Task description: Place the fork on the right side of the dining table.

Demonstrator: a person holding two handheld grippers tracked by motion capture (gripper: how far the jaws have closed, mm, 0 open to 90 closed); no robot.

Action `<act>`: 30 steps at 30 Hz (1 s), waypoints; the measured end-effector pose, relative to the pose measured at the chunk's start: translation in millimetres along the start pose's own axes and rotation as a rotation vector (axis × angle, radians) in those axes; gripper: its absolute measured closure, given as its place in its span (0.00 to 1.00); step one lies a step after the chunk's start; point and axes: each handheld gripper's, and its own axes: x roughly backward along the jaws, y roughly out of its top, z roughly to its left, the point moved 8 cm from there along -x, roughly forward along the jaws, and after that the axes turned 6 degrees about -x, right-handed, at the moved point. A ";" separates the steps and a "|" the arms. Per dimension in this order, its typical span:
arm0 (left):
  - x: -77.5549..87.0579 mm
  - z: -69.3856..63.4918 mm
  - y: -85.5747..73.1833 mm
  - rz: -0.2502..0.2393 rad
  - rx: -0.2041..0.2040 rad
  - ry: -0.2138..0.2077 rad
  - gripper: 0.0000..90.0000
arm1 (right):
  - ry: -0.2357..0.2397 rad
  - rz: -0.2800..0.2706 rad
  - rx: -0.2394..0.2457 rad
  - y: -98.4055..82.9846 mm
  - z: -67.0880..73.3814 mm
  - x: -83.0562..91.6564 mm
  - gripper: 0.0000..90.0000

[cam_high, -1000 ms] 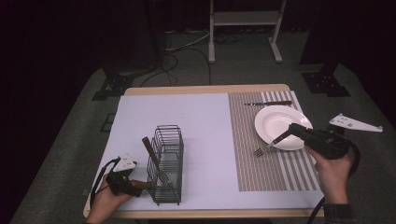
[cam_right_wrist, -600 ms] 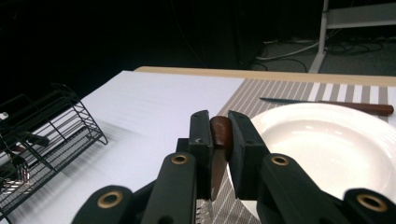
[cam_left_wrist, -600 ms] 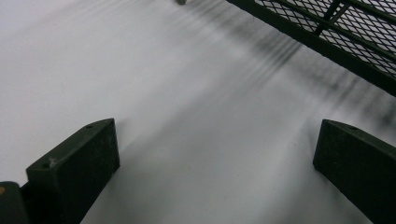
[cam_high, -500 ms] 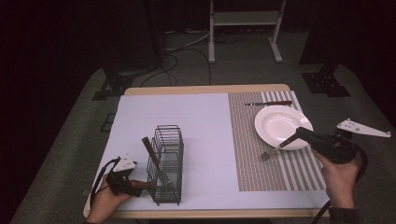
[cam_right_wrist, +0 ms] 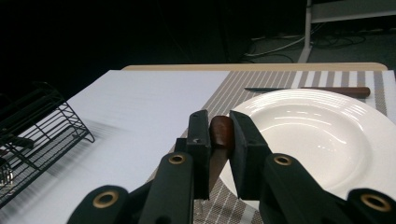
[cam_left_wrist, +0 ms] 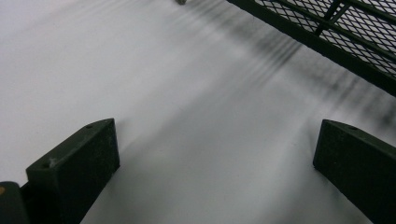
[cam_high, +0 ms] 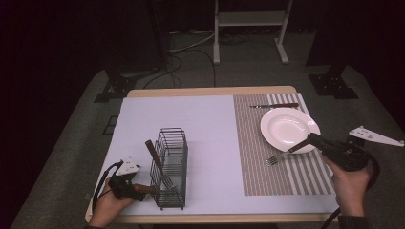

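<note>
Dark floor and cable runs surround the worktop (cam_high: 210,91), which carries a pale sheet with a striped placemat (cam_high: 258,157) on its right part. Taking the white plate (cam_high: 286,129) as the landmark: the right gripper (cam_high: 297,147) sits at the plate's near rim, jaws clamped on the brown wooden handle of a fork (cam_high: 279,157). From the right gripper view, that handle (cam_right_wrist: 221,133) is pinched squarely between the two black pads, with the plate (cam_right_wrist: 327,135) just behind them. On the high view the fork's tines lie on the placemat just nearer than the plate, the handle angling up into the jaws. A knife (cam_high: 274,105) lies on the placemat at the plate's far side. Well to the left of the plate stands the black wire rack (cam_high: 170,167), a brown-handled utensil (cam_high: 155,160) leaning in it. The left gripper (cam_high: 125,183) is down just left of that rack; its own view has the jaws standing wide apart over bare pale sheet, nothing between them, the rack's mesh (cam_left_wrist: 336,28) at upper right.
</note>
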 end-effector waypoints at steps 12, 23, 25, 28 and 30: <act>0.0 0.0 0.0 0.000 0.000 0.000 0.00 | -0.080 -0.005 -0.025 -9.7 -21.1 4.1 0.81; 0.0 0.0 0.0 0.000 0.000 0.000 0.00 | -0.140 0.007 -0.034 -16.3 -36.7 4.0 0.77; 0.0 0.0 0.0 0.000 -0.001 0.000 0.00 | -0.153 0.012 -0.031 -18.2 -39.2 4.2 0.76; 0.0 0.0 0.0 0.000 0.000 0.000 0.00 | -0.163 0.013 -0.037 -20.7 -44.0 4.3 0.75; -0.2 0.1 0.2 -0.002 0.000 0.001 0.00 | -0.170 0.017 -0.053 -24.1 -48.1 5.0 0.74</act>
